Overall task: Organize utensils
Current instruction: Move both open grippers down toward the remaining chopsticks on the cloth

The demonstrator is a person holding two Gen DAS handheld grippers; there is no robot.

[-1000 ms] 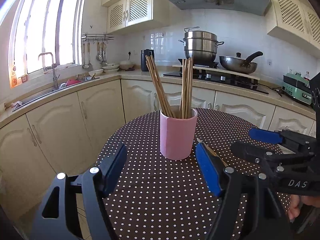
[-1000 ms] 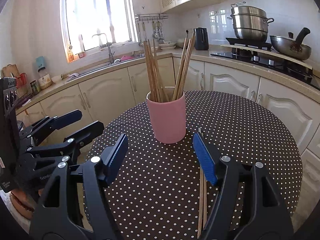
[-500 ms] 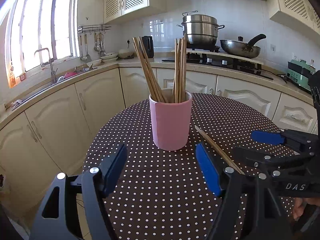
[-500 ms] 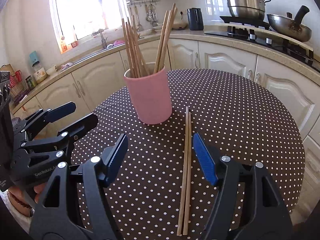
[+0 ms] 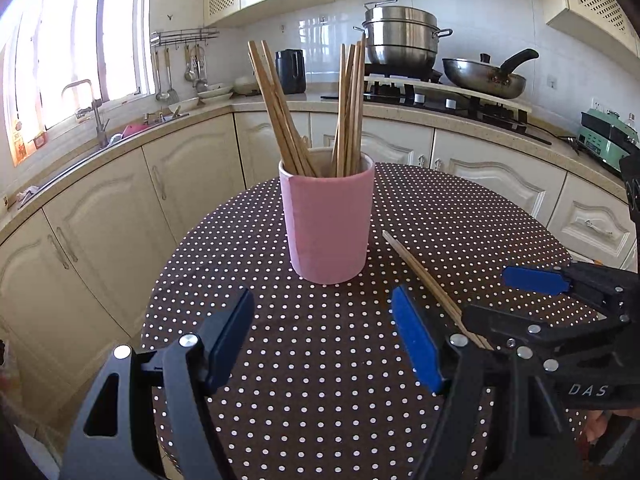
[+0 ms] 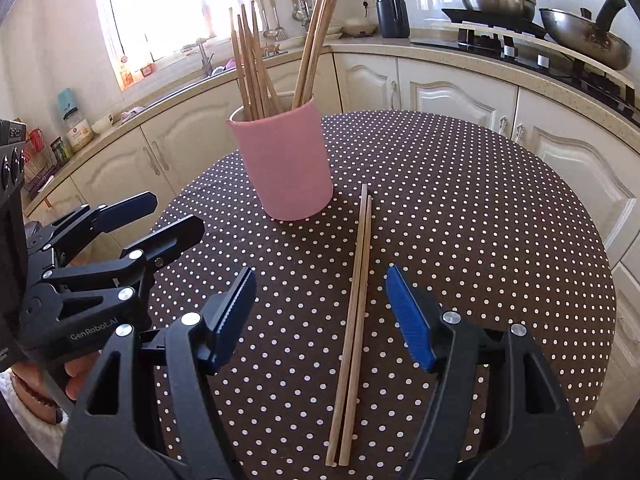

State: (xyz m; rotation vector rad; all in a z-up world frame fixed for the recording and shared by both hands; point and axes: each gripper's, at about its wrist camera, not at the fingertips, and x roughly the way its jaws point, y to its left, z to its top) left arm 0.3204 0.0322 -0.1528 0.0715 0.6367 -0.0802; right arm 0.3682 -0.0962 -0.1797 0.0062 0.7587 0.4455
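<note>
Right wrist view looks down on a pair of loose chopsticks (image 6: 354, 304) lying side by side on the dotted round table (image 6: 480, 220), their far tips just beside the pink holder (image 6: 286, 164), which stands toward the table's far edge and already carries two bunches of chopsticks leaning apart. The right gripper (image 6: 320, 312) hovers above the pair with its jaws spread wide and nothing between the pads; the sticks run lengthwise through the gap, probably so a closing pinch catches both at once. The left gripper (image 5: 322, 344) is likewise wide open and empty, aimed at the holder, perhaps to steady it. In the left wrist view the loose pair (image 5: 424, 276) lies to the right of the holder (image 5: 328, 224).
</note>
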